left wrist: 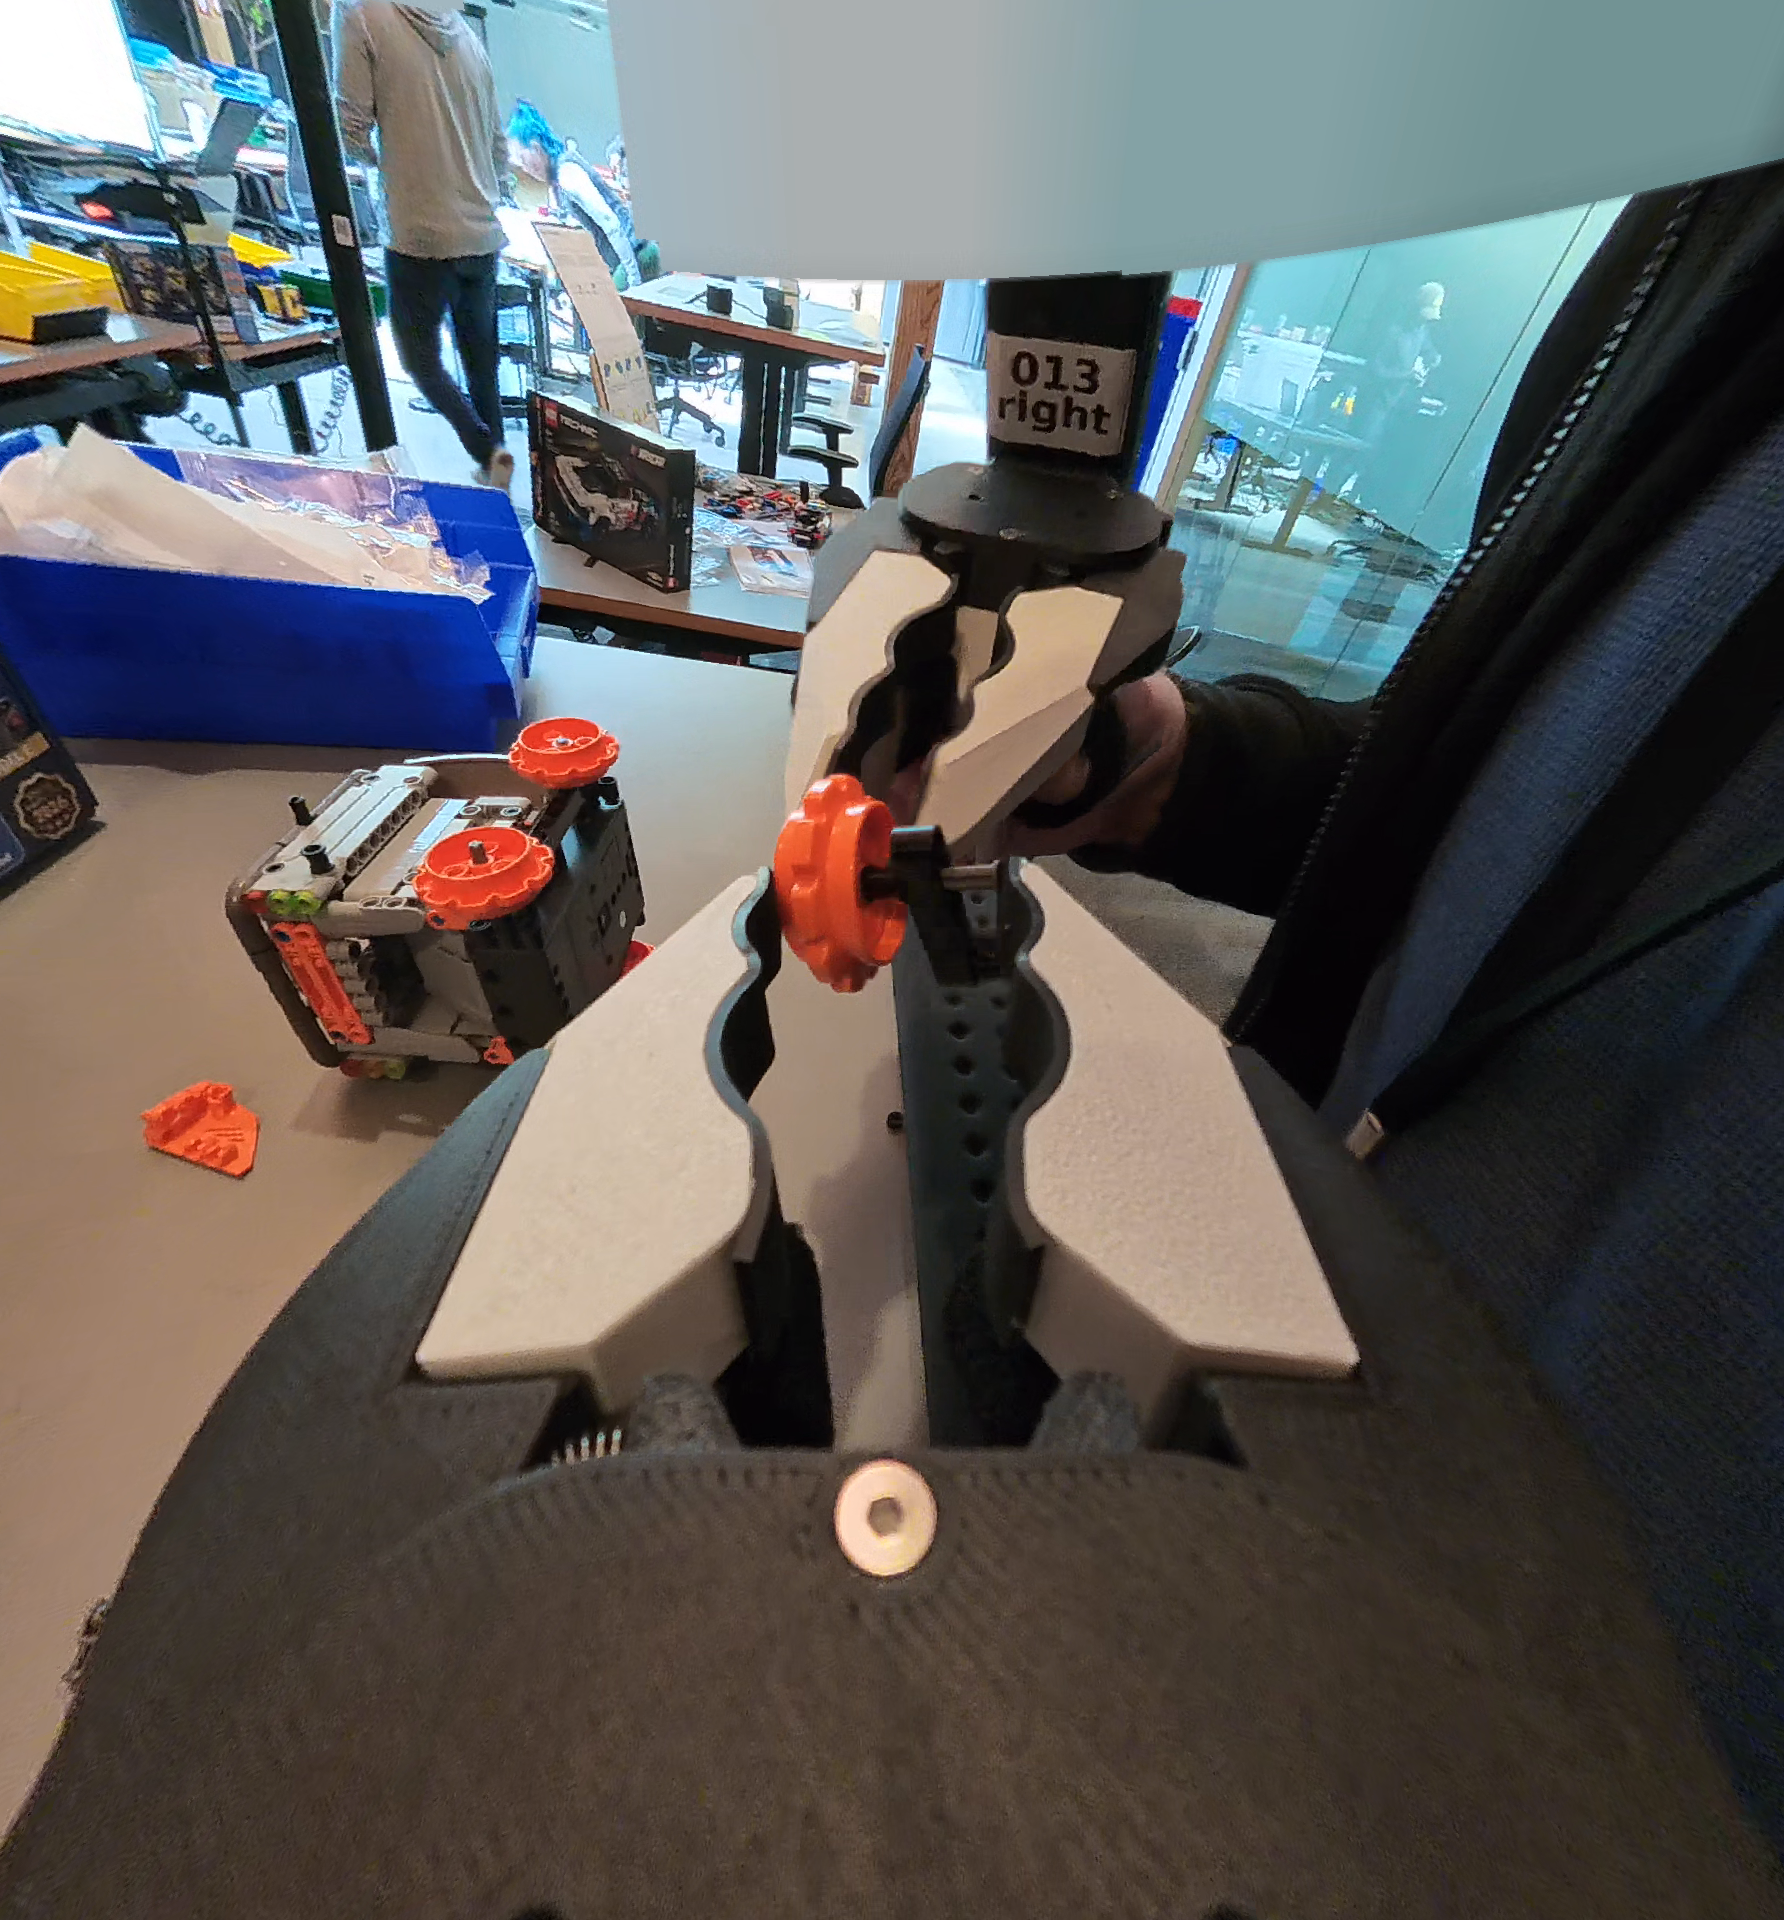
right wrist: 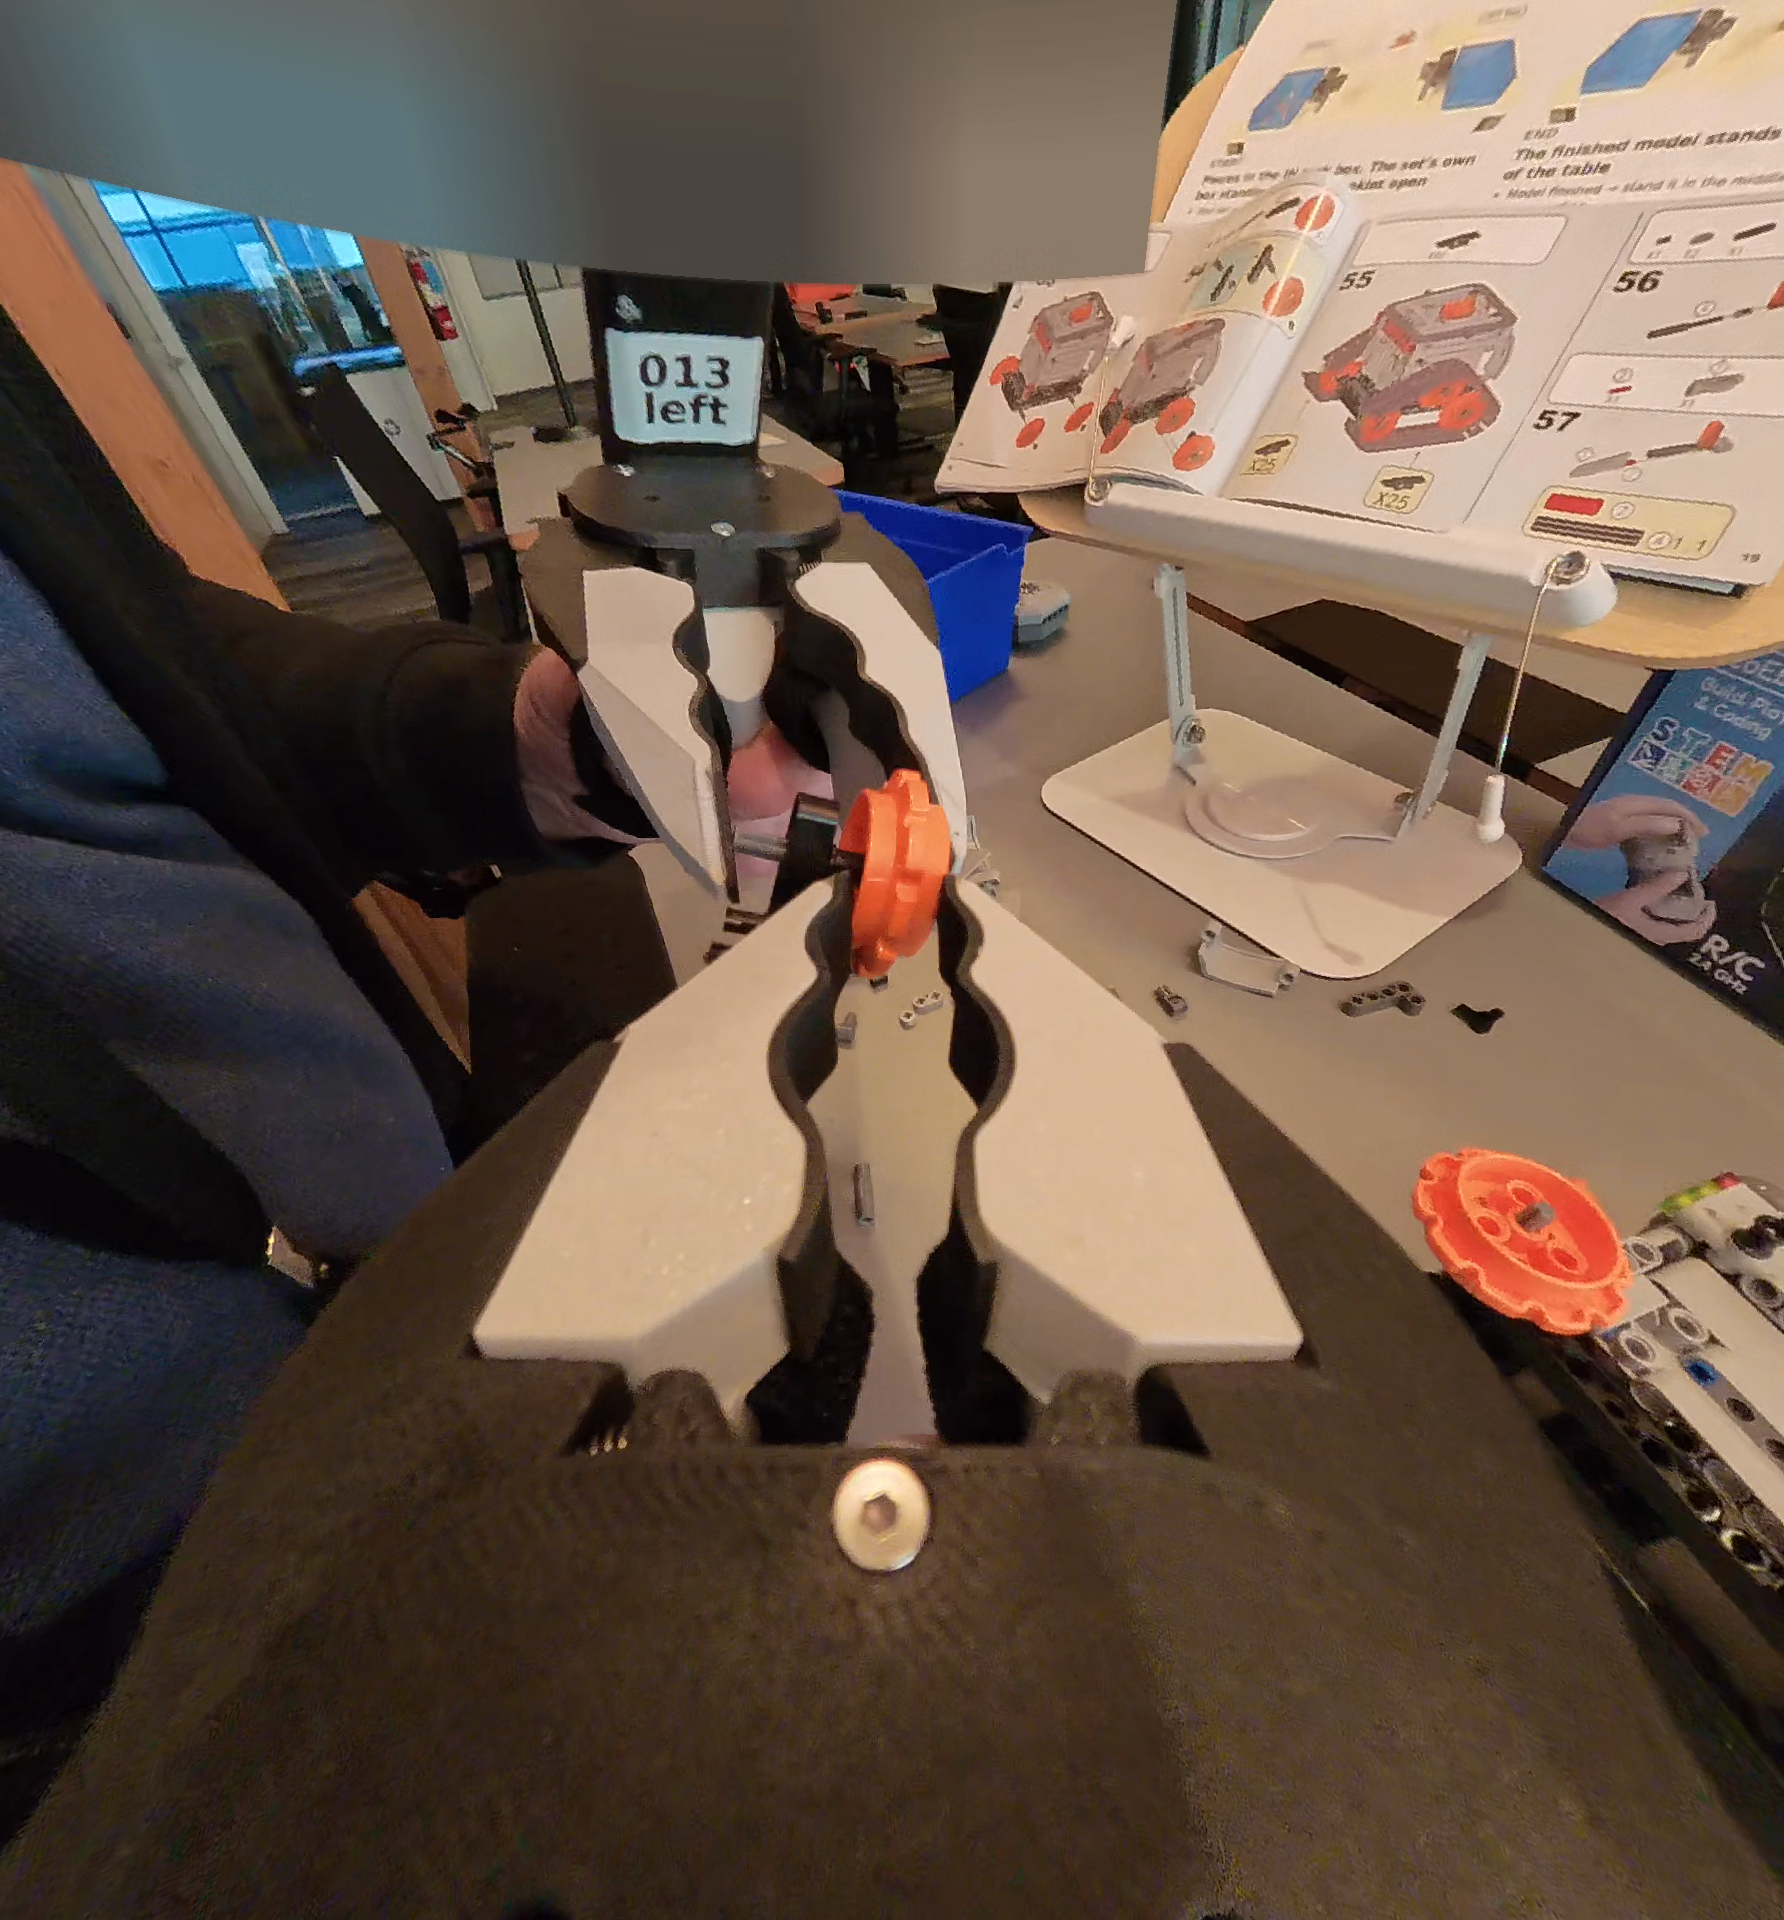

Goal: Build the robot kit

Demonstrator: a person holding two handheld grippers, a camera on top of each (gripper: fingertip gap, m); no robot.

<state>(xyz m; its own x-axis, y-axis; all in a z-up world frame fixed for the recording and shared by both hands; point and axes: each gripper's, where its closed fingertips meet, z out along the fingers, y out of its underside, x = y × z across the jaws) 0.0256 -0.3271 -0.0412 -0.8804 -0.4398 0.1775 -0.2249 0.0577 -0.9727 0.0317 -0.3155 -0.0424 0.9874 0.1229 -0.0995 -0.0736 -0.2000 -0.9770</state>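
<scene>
- The left gripper (left wrist: 888, 894) and the right gripper (right wrist: 893, 904) point at each other, tip to tip, and an orange wheel (left wrist: 836, 883) sits where they meet, held up off the grey table (left wrist: 88, 1299).
- The right gripper's two fingertips flank the orange wheel closely on both sides and look clamped onto it.
- The left gripper's fingers stand apart. The orange wheel touches one tip, and a dark perforated beam (left wrist: 955, 1039) on the far side of the wheel lies along the inside of the other finger. I cannot tell whether this gripper is pressing or only cradling.
- A short axle runs from the wheel's hub through a black connector (left wrist: 914, 847) right beside the wheel.
- A partly built model vehicle (left wrist: 431, 914) with two more orange wheels lies tipped on the table, near the held wheel.
- A small orange piece (left wrist: 202, 1127) lies on the table beyond the model, farther from the wheel.
- A blue bin (left wrist: 244, 644) of crumpled paper and plastic stands well behind the wheel.
- An open instruction booklet (right wrist: 1439, 343) rests on a white stand (right wrist: 1283, 831), well away from the wheel.
- Small grey parts (right wrist: 1381, 1000) lie scattered on the table between the wheel and the stand's base.
</scene>
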